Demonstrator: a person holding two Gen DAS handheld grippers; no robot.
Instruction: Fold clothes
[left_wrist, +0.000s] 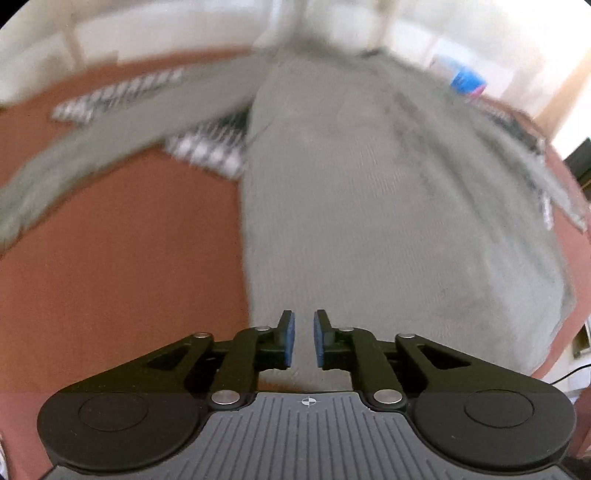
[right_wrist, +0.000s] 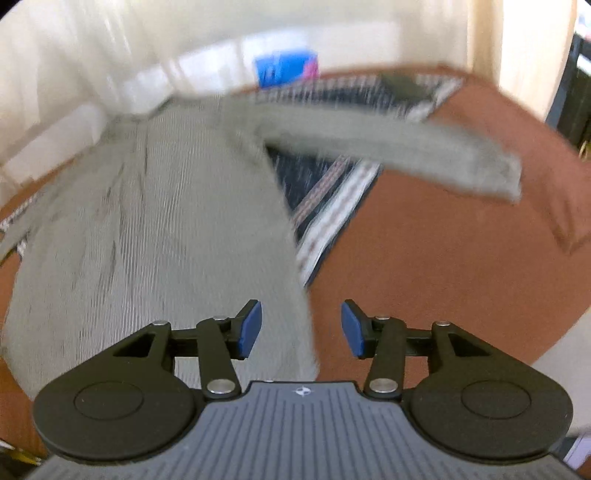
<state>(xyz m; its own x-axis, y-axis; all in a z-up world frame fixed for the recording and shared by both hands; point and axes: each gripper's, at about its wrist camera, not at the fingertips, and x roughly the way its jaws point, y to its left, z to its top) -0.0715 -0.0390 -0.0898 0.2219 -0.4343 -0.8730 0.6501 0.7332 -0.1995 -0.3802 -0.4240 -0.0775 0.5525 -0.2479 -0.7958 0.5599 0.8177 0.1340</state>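
Observation:
A grey ribbed long-sleeved top lies spread flat on a rust-brown surface, with one sleeve stretched out to the left. My left gripper hovers over the top's near hem, its blue pads a narrow gap apart with nothing seen between them. In the right wrist view the same top fills the left side and its other sleeve reaches right. My right gripper is wide open above the hem's right corner, straddling the cloth edge. Both views are motion-blurred.
A dark striped cloth lies under the top and shows beside it; it also peeks out below the left sleeve. A blue box stands beyond the far edge by pale walls. Bare brown surface extends right.

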